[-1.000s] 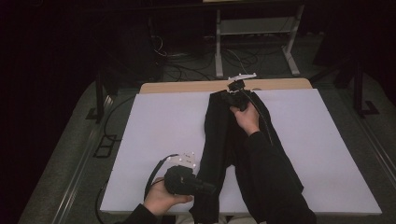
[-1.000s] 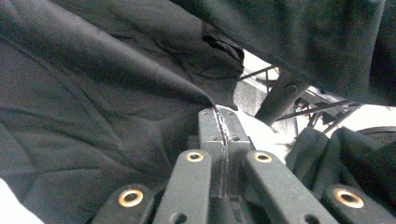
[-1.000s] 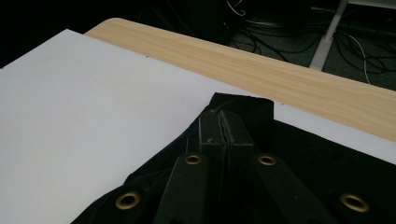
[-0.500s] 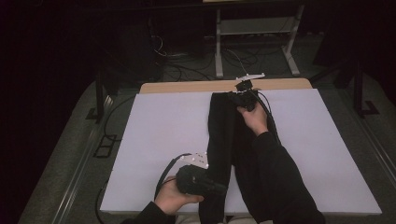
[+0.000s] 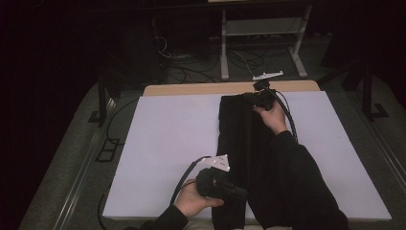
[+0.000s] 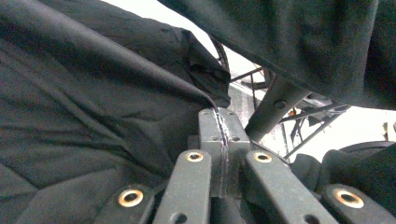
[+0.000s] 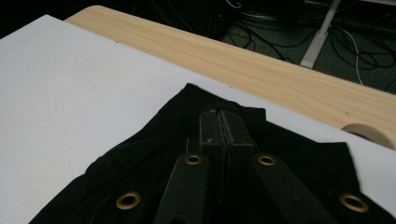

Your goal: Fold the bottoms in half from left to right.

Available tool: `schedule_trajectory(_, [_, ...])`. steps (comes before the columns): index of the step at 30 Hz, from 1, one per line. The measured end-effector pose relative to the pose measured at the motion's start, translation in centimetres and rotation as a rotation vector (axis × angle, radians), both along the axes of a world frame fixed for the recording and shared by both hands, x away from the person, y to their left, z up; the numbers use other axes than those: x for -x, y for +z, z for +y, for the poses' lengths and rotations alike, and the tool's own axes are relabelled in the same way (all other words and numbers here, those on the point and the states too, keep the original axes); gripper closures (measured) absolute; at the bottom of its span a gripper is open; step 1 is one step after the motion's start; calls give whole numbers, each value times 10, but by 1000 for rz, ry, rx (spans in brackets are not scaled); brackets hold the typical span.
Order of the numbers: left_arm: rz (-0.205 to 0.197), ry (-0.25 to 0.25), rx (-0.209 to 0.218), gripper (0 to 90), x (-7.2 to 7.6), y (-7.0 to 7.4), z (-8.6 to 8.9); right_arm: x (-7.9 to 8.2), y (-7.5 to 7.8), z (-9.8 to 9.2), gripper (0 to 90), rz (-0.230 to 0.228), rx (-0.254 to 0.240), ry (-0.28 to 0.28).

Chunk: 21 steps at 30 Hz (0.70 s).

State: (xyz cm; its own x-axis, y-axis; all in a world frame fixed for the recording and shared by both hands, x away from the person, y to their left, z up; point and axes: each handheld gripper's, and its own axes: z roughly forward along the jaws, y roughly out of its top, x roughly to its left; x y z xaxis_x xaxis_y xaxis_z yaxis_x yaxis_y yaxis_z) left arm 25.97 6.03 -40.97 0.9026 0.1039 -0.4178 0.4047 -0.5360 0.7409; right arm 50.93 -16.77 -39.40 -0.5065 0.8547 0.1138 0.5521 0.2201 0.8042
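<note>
Black garment [image 5: 242, 143], long axis near-to-far across white board [image 5: 163, 143]

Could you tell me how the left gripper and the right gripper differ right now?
The left gripper works at the near end of the black garment; the right gripper is at the far end. The left lies level, pointing sideways into the cloth; the right reaches away from the person. Both have their jaws shut on the fabric.

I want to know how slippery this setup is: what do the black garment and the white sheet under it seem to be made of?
The long black garment looks like thin woven cloth with a matt finish: it creases and drapes in soft folds in the left gripper view. The flat white sheet looks smooth and matt, perhaps paper or board; which one is unclear. It lies on a pale wooden tabletop with visible grain.
</note>
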Motion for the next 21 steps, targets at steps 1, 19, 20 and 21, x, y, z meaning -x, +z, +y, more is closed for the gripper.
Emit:
schedule_trajectory(1, [3,0,0,888,0,0,-3,-1,1,-2,873,-3,-2,0])
schedule_trajectory(19, [-12,69,35,889,-2,10,-50,-20,17,-22,873,6,82,59])
schedule_trajectory(20, [-12,73,35,889,-3,10,-53,-22,18,-23,873,4,81,63])
schedule_trajectory(21, [-9,80,37,888,-3,10,-56,-23,18,-24,873,8,81,63])
